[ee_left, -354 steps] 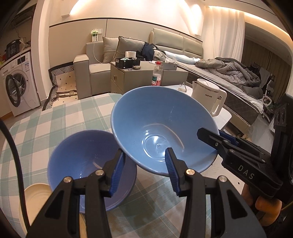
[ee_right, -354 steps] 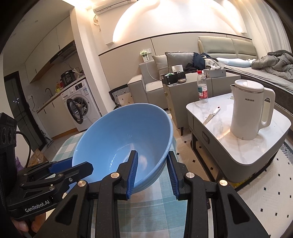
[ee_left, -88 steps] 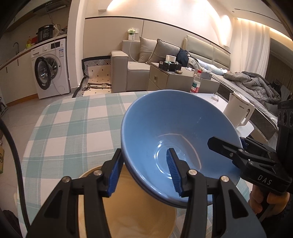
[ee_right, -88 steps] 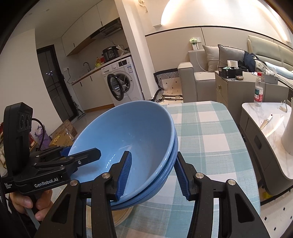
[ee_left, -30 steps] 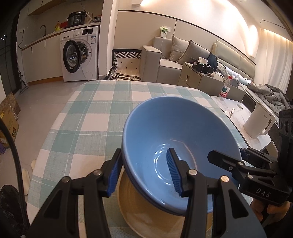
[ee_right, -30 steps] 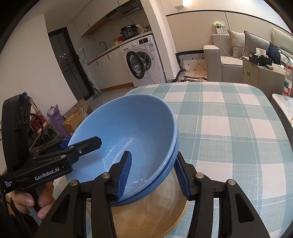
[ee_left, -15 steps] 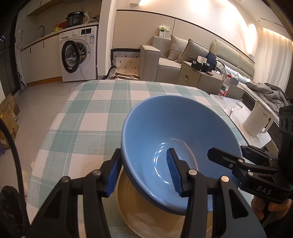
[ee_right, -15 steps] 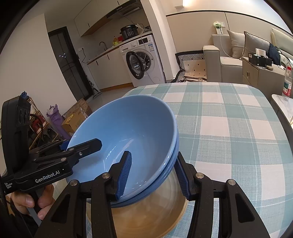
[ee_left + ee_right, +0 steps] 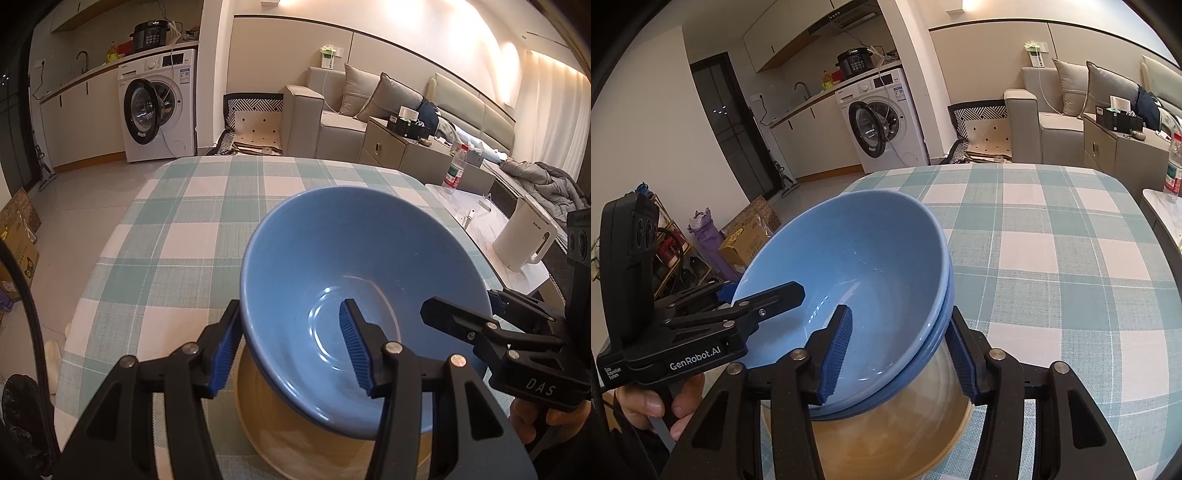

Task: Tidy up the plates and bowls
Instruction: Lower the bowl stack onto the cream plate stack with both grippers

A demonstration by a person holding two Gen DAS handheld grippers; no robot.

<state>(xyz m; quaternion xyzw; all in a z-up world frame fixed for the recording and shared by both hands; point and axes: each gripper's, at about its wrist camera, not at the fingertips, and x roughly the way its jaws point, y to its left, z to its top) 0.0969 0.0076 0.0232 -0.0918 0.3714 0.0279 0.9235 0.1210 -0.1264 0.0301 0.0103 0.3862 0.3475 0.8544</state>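
**Stacked blue bowls on a cream plate, both tongs loosening**

Checked teal-and-white cloth covers the counter (image 9: 184, 236), with a washing machine (image 9: 159, 110), a grey sofa (image 9: 332, 110) and a white kettle (image 9: 524, 240) on a low side table in the room behind.

Near the counter's front edge sits a cream plate (image 9: 266, 424), and on it two blue bowls (image 9: 351, 266) nested one inside the other (the double rim shows best in the right wrist view, (image 9: 849, 258)). The stack leans a little, its near edge lower.

The left tongs (image 9: 291, 347) straddle the near-left rim of the bowls: one blue pad lies outside the wall, the other inside over the bowl's floor. Their jaws are opening, and the inner pad stands visibly clear of the wall, so the rim is between them without being pinched.

The right tongs (image 9: 897, 350) straddle the rim on the opposite side in the same way, one pad inside the upper bowl and one outside against the lower bowl's flank. These jaws are opening too, with a gap showing at the inner pad.

Each wrist view catches the other tool across the bowl, and a hand (image 9: 653, 402) on its grip.
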